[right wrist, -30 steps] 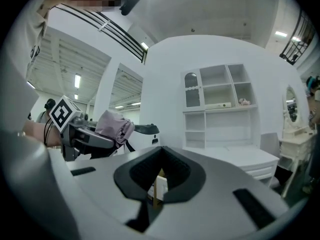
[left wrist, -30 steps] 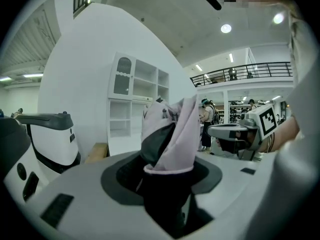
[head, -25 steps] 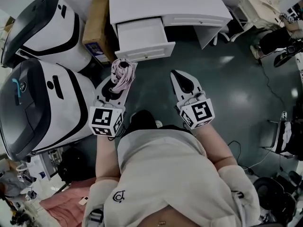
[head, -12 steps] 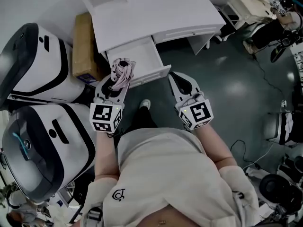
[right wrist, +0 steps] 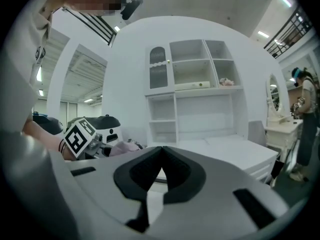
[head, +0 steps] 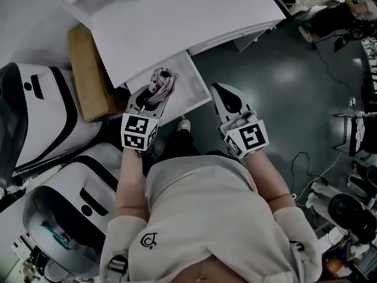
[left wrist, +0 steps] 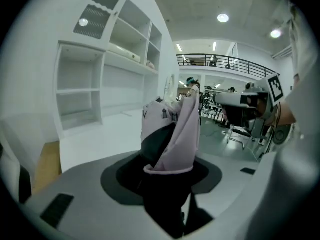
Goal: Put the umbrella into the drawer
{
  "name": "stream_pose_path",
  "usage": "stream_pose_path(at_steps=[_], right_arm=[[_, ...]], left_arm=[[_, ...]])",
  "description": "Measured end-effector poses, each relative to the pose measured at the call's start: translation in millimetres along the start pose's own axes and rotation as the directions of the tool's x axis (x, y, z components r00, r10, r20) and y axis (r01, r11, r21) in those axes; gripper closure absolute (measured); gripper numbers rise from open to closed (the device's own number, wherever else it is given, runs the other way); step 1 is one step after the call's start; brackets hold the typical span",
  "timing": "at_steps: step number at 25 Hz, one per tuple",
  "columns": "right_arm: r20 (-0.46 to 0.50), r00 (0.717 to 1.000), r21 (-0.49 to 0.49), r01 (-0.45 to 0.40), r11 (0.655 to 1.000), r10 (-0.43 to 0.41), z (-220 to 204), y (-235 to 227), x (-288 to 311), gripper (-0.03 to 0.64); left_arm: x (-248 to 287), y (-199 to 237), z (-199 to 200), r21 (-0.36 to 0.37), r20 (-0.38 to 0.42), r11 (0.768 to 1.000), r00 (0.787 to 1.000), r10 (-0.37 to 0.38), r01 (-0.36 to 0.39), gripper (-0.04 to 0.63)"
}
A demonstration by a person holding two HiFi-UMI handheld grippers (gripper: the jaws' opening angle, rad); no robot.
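Note:
The folded pink umbrella (head: 160, 84) is clamped upright in my left gripper (head: 154, 96), whose jaws are shut on it. It hangs over the open white drawer (head: 189, 78) under the desk. In the left gripper view the umbrella (left wrist: 172, 129) rises out of the left gripper (left wrist: 167, 169) and hides what lies behind it. My right gripper (head: 227, 96) is to the right of the drawer's front corner, shut and holding nothing. In the right gripper view the right gripper (right wrist: 161, 156) has its tips together, and the umbrella (right wrist: 125, 146) shows at the left.
The white desk (head: 177, 16) spreads above the drawer, with a shelved hutch (right wrist: 195, 94) at its back. A cardboard box (head: 88, 78) stands left of the desk. Two large white-and-black machines (head: 41, 122) fill the left side. Chairs and cables (head: 353, 134) lie at the right.
Both grippers have closed in on the desk. The umbrella in the left gripper, short of the drawer front before, now hangs over the open drawer. The right gripper stays shut.

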State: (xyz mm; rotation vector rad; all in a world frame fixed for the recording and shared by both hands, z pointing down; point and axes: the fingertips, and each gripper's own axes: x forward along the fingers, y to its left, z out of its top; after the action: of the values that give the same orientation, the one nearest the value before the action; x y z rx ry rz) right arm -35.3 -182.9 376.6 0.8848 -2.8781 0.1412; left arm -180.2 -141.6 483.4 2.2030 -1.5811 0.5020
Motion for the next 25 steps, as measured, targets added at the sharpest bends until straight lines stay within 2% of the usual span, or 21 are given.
stream_pose_path(at_steps=[5,10,17,21,25], right_arm=[[-0.043,0.998,-0.056,0.048,0.997,-0.050,-23,-16,30,0.609],[-0.076,0.991,-0.041,0.111,0.993,-0.114,-45,-39,43,0.609],[-0.164,0.961,-0.002,0.225,0.974,-0.222,-84,-65,36,0.609],[-0.214,0.945,0.049,0.263,0.963,-0.248,-104,-68,31,0.609],[-0.247,0.932,0.054,0.288,0.956,-0.267,-121,-71,29,0.609]], left_arm=[[63,21,-50,-0.015,-0.136,0.995,0.985,-0.105,0.103,0.376],[118,33,-102,-0.054,-0.248,0.984,0.952,-0.176,0.168,0.376],[172,28,-178,-0.086,-0.431,0.962,0.861,-0.269,0.258,0.376],[190,23,-207,-0.113,-0.491,0.951,0.816,-0.304,0.287,0.374],[203,22,-232,-0.137,-0.545,0.949,0.778,-0.312,0.285,0.372]])
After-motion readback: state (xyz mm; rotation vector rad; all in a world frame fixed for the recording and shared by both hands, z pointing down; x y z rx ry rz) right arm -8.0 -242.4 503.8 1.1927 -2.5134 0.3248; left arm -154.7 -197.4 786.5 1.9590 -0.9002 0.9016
